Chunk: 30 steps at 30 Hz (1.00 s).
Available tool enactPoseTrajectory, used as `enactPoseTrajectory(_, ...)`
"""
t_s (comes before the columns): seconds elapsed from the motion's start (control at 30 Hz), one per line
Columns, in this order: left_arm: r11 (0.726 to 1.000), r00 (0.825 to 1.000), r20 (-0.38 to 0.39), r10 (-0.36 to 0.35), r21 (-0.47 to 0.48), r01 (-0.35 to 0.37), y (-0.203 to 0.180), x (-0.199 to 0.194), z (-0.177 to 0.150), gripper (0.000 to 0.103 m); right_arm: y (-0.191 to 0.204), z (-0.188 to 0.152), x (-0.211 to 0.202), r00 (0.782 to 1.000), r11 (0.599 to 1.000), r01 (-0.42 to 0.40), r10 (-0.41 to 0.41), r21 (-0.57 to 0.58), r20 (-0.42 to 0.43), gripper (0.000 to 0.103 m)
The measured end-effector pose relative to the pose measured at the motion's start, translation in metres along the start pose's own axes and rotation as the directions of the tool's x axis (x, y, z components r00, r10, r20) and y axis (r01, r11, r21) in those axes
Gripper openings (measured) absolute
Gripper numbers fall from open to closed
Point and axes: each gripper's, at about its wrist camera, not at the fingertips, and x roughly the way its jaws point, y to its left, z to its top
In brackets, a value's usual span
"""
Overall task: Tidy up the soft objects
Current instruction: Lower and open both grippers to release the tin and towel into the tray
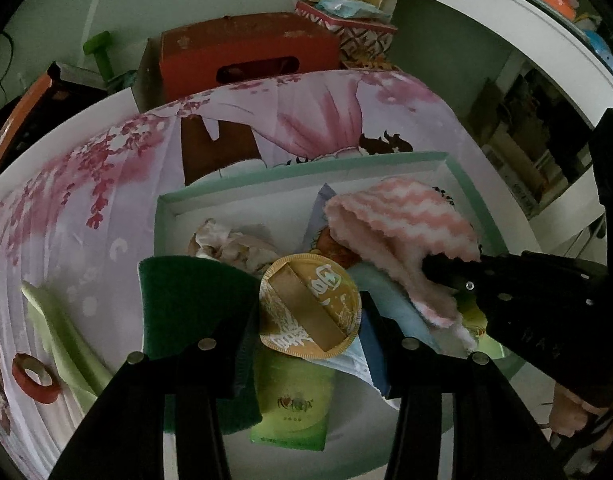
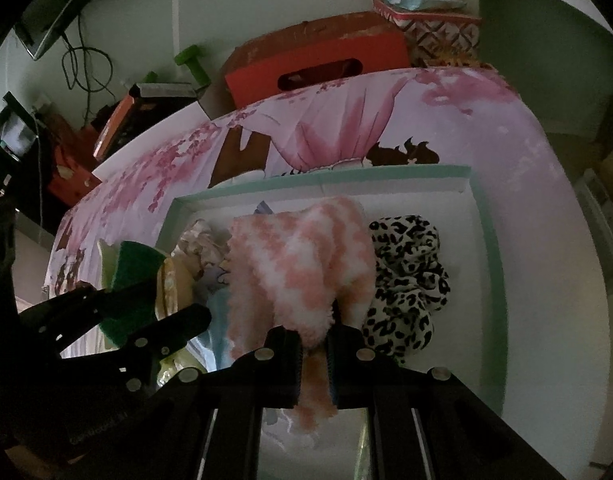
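Observation:
My left gripper [image 1: 308, 322] is shut on a dark green sponge [image 1: 186, 300] and a round gold powder puff [image 1: 310, 304], pressed side by side between its fingers. The right wrist view shows that gripper [image 2: 146, 300] at the left with the sponge [image 2: 130, 280] in its jaws. My right gripper [image 2: 314, 336] is shut on a fluffy pink-and-white cloth [image 2: 302, 256], which hangs over a white tray with a mint green rim [image 2: 322, 186]. In the left wrist view the right gripper [image 1: 438, 274] pinches that cloth [image 1: 402, 220] above the tray [image 1: 306, 170].
In the tray lie a leopard-print fabric [image 2: 406, 276], a crumpled beige cloth [image 1: 226, 244], a light blue cloth [image 1: 390, 304] and a green packet [image 1: 294, 408]. A red tape roll [image 1: 34, 376] and pale green cloth [image 1: 62, 332] lie on the pink floral tablecloth [image 1: 106, 208]. An orange box [image 1: 246, 52] stands behind.

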Motion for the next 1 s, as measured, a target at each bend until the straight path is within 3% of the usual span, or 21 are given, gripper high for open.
enactPoseTrajectory(0.53,1.000,1.000,-0.017,-0.008,-0.008,0.008,0.000,-0.003,0.001,0.050,0.003,0.000,-0.004,1.000,1.000,0.021,-0.021,-0.001,-0.002,0.014)
enactPoseTrajectory(0.6,1.000,1.000,-0.016,-0.009,-0.010,0.009,0.000,-0.007,0.001,0.065,0.005,-0.001,-0.010,1.000,1.000,0.026,-0.026,-0.001,0.003,0.017)
enactPoseTrajectory(0.63,1.000,1.000,-0.014,-0.010,-0.011,0.010,-0.001,-0.010,0.000,0.067,0.005,-0.001,-0.013,1.000,1.000,0.029,-0.029,-0.001,0.004,0.018)
enactPoseTrajectory(0.77,1.000,1.000,0.007,-0.011,-0.019,0.011,-0.002,-0.022,0.000,0.068,0.008,-0.001,-0.024,0.999,0.999,0.040,-0.040,-0.007,0.010,0.018)
enactPoseTrajectory(0.9,1.000,1.000,0.015,-0.009,-0.021,0.009,-0.003,-0.034,0.000,0.071,0.010,-0.003,-0.036,0.998,0.999,0.053,-0.053,-0.006,0.018,0.030)
enactPoseTrajectory(1.0,1.000,1.000,0.025,0.002,-0.025,-0.001,-0.002,-0.045,-0.002,0.075,0.012,-0.004,-0.046,0.998,0.998,0.056,-0.056,-0.008,0.022,0.031)
